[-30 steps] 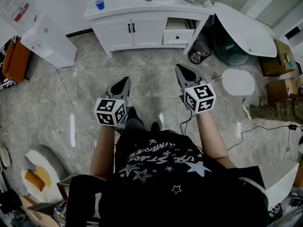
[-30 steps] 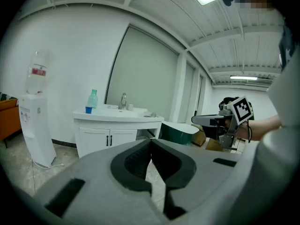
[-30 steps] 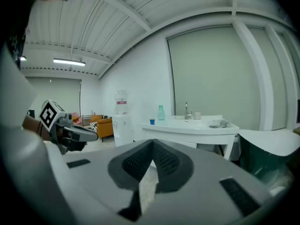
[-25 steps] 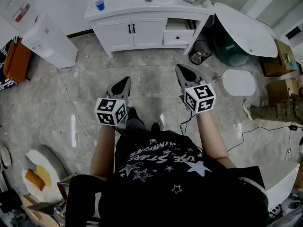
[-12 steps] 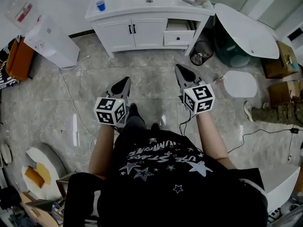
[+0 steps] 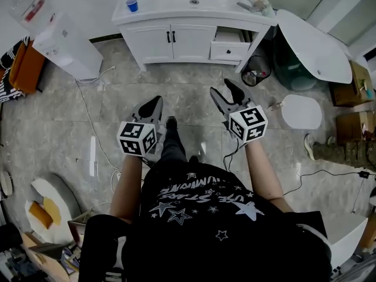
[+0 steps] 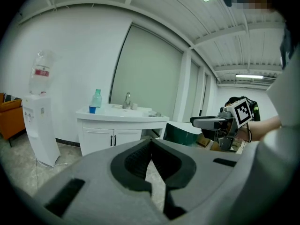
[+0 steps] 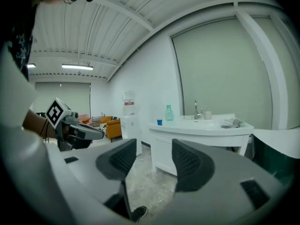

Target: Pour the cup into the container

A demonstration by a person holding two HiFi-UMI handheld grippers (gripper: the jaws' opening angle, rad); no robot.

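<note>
The left gripper [image 6: 155, 101] is holding its jaws together, while the jaws of the right gripper [image 6: 221, 87] have just been opening, nothing between them.

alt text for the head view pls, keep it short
Seen from above, a person stands on a grey tiled floor holding two grippers out ahead, both empty: the left gripper shut, the right gripper with jaws that have just been opening. Ahead stands a white vanity with a blue cup on its top's left end.
</note>
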